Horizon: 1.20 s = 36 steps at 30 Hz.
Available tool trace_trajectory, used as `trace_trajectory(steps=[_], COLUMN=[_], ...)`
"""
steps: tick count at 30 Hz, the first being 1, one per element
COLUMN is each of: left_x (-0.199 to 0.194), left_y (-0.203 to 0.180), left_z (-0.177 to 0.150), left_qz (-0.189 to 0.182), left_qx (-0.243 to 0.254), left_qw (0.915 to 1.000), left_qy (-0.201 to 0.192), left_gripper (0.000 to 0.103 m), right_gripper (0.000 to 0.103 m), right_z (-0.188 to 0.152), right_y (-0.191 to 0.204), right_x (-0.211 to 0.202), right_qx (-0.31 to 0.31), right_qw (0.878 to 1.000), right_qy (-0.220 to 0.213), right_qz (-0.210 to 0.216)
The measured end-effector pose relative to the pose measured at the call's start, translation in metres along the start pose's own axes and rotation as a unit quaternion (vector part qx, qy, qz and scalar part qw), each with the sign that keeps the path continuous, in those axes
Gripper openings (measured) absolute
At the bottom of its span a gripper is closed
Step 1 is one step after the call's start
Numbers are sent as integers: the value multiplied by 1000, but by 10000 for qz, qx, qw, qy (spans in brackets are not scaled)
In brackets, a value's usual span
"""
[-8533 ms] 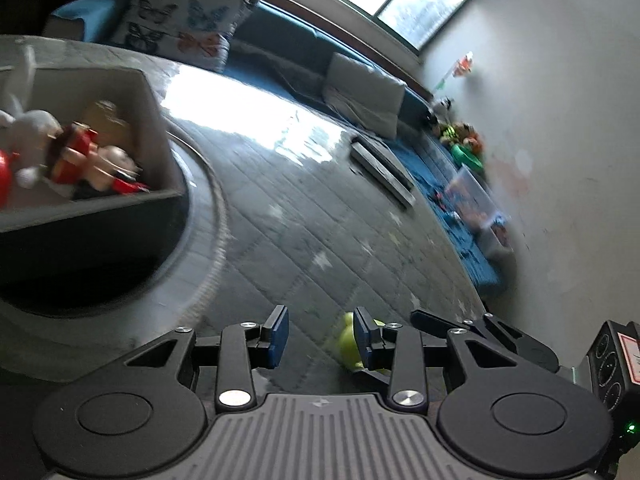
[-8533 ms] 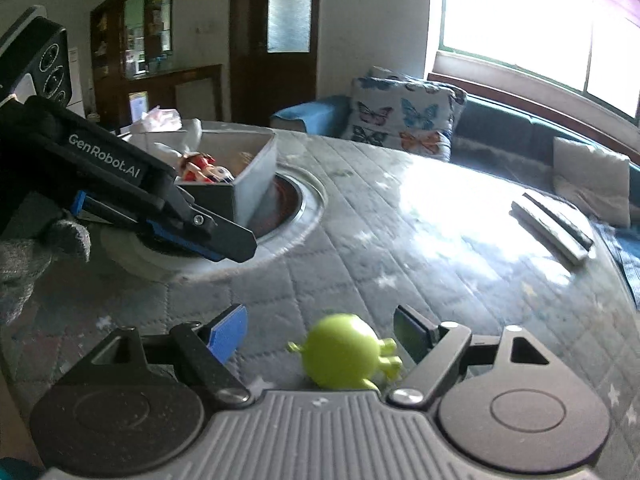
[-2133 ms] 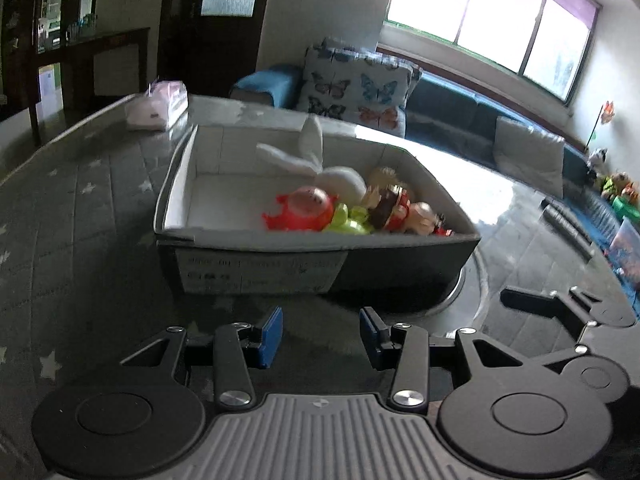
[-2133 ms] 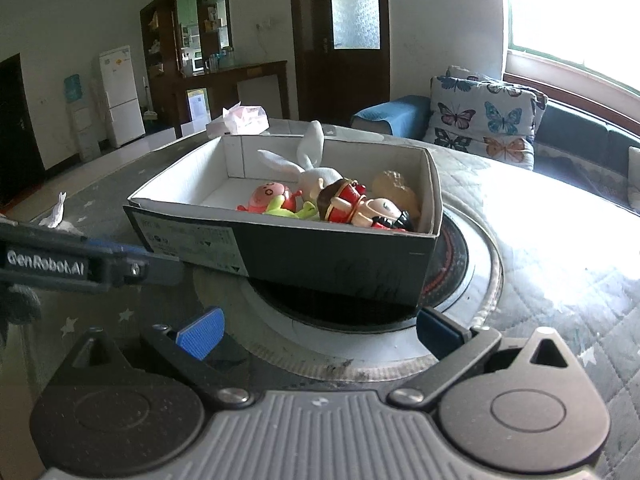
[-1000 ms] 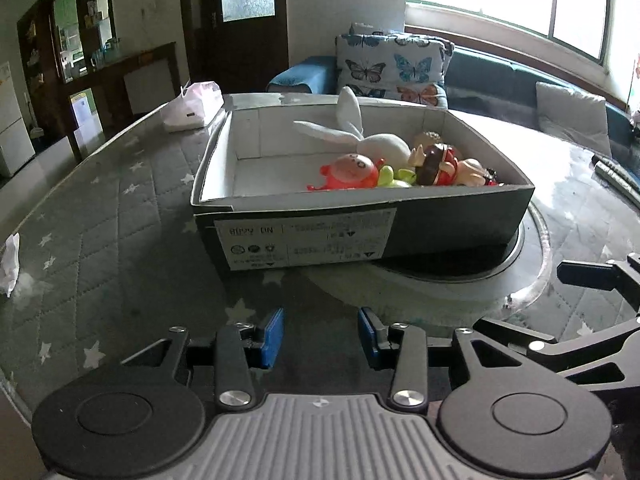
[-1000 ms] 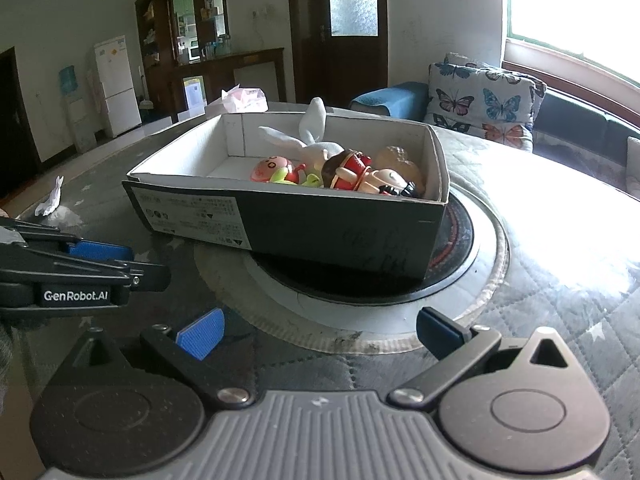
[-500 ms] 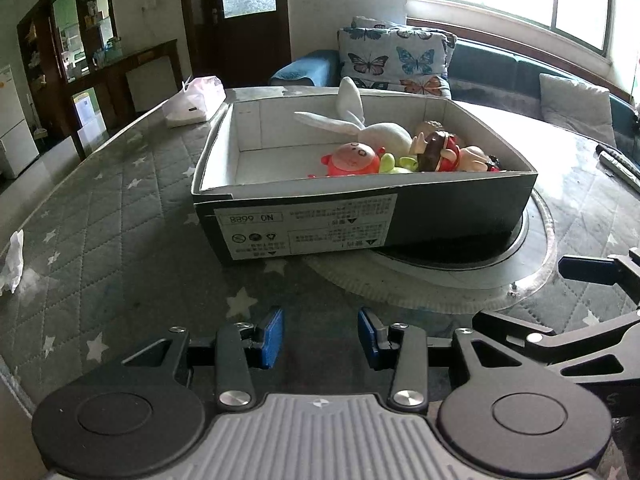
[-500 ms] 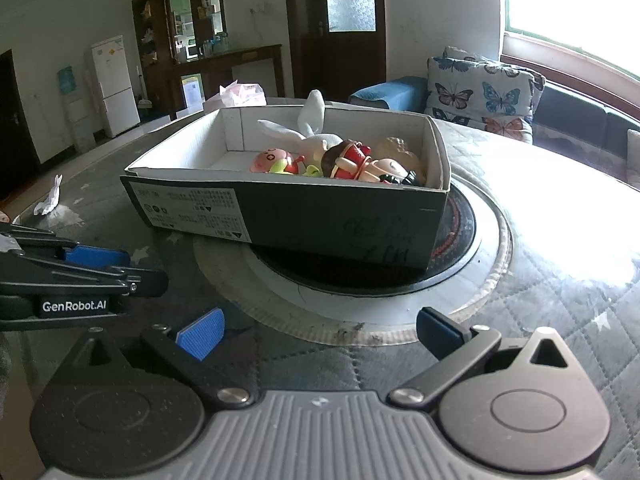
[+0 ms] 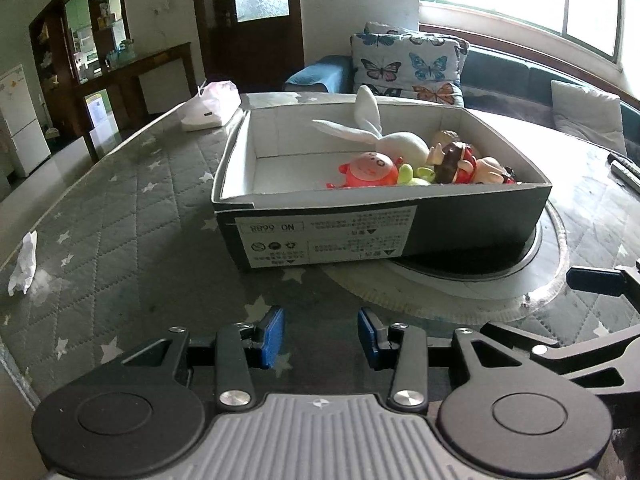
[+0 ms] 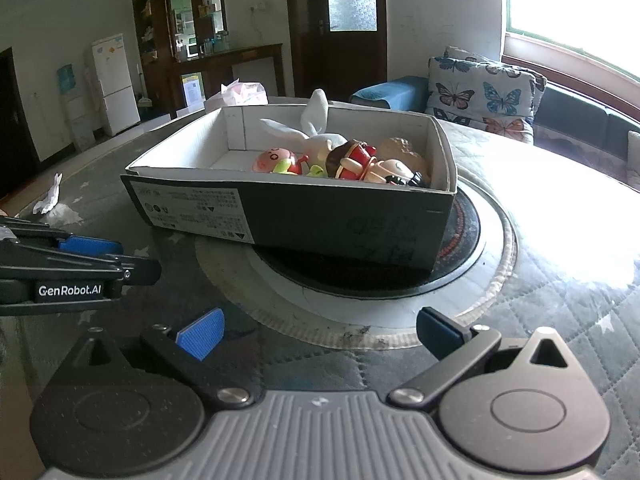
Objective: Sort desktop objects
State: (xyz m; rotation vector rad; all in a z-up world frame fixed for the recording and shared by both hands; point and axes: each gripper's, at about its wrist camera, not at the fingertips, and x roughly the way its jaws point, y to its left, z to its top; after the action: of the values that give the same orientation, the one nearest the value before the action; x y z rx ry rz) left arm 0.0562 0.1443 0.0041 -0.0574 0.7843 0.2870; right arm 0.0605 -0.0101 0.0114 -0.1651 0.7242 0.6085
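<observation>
Left gripper (image 9: 320, 334) hovers over quilted table cover (image 9: 120, 232), jaws apart, nothing between blue pads. Right gripper (image 10: 318, 334) alongside, spread wide, also empty. Cardboard box (image 9: 400, 236) sits ahead on round turntable (image 10: 492, 264). Inside, bunched at right end: white rabbit (image 9: 394, 142), pink-orange figure (image 9: 370, 168), green toy (image 9: 408, 172), red-dressed doll (image 10: 360, 162).

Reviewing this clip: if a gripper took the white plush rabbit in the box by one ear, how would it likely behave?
The white plush rabbit is probably floppy: its long ears splay apart at odd angles, so the body would likely dangle. It looks soft and light for its size. It lies against the other toys in the box, so lifting it may nudge them.
</observation>
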Motion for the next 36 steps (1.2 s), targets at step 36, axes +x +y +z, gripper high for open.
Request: trace_trajectory(steps=[36], left_x=[-7], left_y=[0], left_z=[7], left_qz=[254], left_qx=[-52], left_qw=[9992], left_qy=[-299], left_gripper=[43], right_gripper=[103], right_z=[8], right_y=[9], right_x=[3], right_qx=[-25], right_qw=[10000], right_qy=[-47], right_qz=[63])
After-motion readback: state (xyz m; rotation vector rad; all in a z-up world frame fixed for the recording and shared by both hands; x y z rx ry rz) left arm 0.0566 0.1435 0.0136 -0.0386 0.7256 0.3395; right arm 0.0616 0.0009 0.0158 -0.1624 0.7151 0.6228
